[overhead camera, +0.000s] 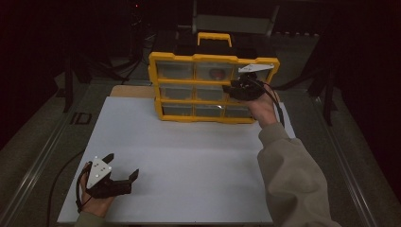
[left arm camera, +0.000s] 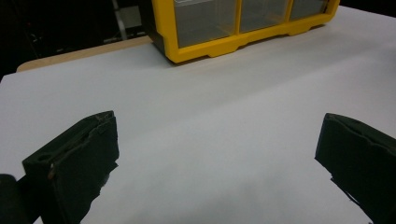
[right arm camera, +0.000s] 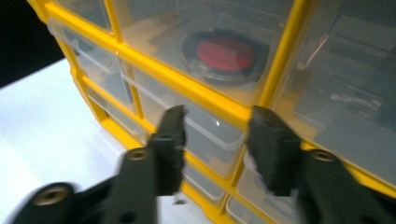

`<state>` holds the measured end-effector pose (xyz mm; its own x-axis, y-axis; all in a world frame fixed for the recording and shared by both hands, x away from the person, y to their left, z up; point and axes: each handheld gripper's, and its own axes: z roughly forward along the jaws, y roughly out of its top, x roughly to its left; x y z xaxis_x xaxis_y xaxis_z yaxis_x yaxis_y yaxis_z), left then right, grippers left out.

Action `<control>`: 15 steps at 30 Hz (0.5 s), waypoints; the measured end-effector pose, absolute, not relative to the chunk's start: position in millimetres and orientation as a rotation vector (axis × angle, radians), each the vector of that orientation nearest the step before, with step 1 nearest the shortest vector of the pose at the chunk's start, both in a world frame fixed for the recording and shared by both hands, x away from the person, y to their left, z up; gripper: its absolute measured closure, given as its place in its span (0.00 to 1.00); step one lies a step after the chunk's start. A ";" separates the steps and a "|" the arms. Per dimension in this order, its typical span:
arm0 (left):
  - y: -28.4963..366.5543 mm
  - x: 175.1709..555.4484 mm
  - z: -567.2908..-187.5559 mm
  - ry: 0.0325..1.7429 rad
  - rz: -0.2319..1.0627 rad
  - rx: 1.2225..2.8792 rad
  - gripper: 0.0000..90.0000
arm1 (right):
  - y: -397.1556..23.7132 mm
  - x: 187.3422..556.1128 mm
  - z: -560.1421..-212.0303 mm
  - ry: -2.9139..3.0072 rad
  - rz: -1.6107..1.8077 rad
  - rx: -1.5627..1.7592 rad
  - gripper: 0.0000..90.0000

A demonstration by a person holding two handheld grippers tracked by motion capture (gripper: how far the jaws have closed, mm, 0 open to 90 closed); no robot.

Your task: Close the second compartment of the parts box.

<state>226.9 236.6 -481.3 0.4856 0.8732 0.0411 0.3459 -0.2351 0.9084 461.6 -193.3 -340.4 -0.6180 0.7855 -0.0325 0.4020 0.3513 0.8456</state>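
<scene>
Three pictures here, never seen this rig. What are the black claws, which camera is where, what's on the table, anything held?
No robot arm here: a person holds a hand-held gripper in each hand, each with two black jaws.

The high view looks down from above the person's side. The left hand-held gripper rests low on the white board, jaws wide open with nothing between them. The right hand-held gripper is up at the front of the yellow drawer organizer, which stands upright at the board's far edge.

The other two pictures come from cameras riding on the grippers, looking along their jaws. In the right gripper view the jaws stand partly open in front of a clear drawer, just below the one holding a red and black round item. Neither gripper grips anything.
</scene>
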 end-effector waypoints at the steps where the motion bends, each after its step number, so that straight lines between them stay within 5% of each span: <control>1: 236.6 227.1 -481.4 1.028 0.710 1.801 0.00 | -191.4 457.7 -340.7 2.185 1.146 1.014 0.47; 8: 236.8 227.0 -481.5 1.028 0.710 1.800 0.00 | -190.8 447.3 -348.8 2.182 1.035 0.990 0.22; 15: 236.6 226.8 -481.5 1.028 0.710 1.803 0.00 | -197.8 437.3 -361.1 2.202 1.031 1.004 0.11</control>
<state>226.8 236.6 -481.5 0.4859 0.8730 0.0408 0.3471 -0.2356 0.9077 437.3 -197.8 -361.1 -0.5996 0.7898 -0.1292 0.4065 0.4396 0.8009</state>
